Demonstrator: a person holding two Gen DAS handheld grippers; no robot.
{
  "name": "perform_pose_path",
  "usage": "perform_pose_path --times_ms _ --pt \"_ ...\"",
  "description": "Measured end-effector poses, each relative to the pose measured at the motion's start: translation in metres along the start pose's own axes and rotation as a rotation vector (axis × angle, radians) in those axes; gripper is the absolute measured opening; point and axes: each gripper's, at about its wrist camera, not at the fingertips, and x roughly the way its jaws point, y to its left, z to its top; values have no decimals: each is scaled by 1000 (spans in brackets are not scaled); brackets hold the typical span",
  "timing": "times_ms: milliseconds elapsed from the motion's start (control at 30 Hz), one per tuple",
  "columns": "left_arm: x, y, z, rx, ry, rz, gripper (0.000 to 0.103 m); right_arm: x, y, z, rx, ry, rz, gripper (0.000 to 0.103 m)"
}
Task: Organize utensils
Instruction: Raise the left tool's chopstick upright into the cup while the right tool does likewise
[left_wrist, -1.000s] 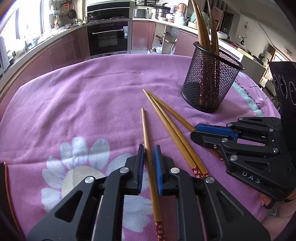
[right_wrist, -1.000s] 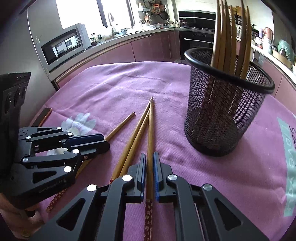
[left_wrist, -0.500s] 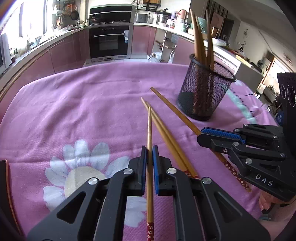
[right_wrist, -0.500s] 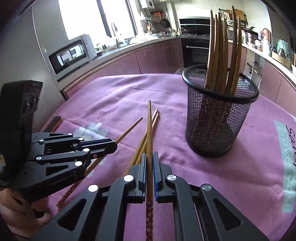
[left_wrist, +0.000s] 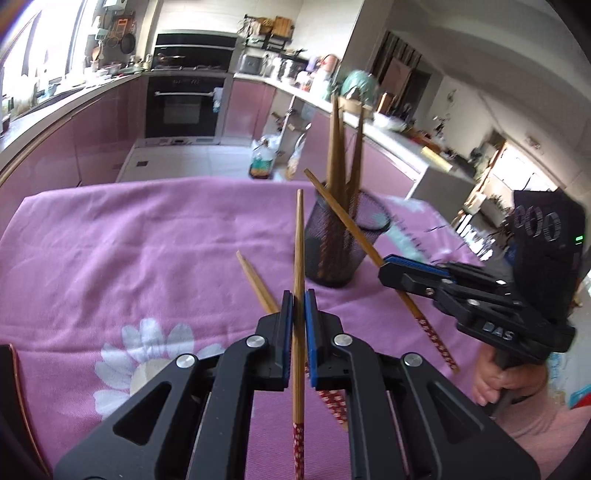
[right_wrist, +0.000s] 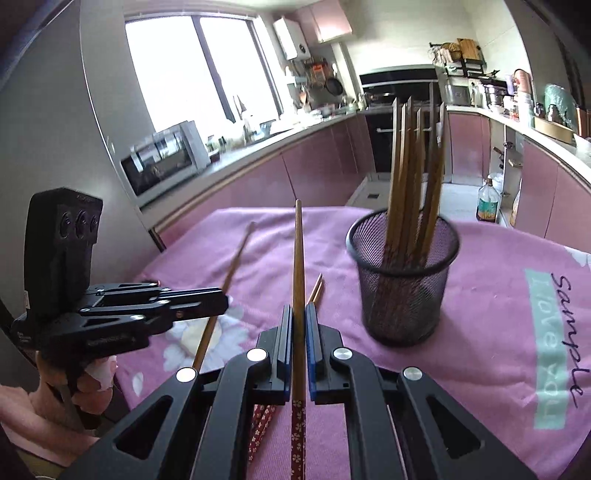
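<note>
So with my left gripper (left_wrist: 299, 306) and right gripper (right_wrist: 299, 321) each clamped on a chopstick (left_wrist: 298, 258) lifted off the cloth, I'd tip points down into the mesh cup (right_wrist: 404, 280), one at a time.

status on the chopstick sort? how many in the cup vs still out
Done: several brown wooden chopsticks stand in the black mesh cup; exact count unclear. In hand: the left gripper and the right gripper are each shut on one chopstick, raised off the pink tablecloth. Left: two loose chopsticks lie on the cloth.
</note>
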Motion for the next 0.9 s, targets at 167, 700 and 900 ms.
perform_pose_path --times_ms 167,700,900 --pt "-17 -6 12 4 -43 -54 7 -10 -9 6 21 -33 10 5" --pt "-23 -18 31 20 -67 -112 7 -16 -9 9 22 -69 68 5" --pt "-10 -18 36 26 -47 -122 7 -25 0 11 5 -110 136 5"
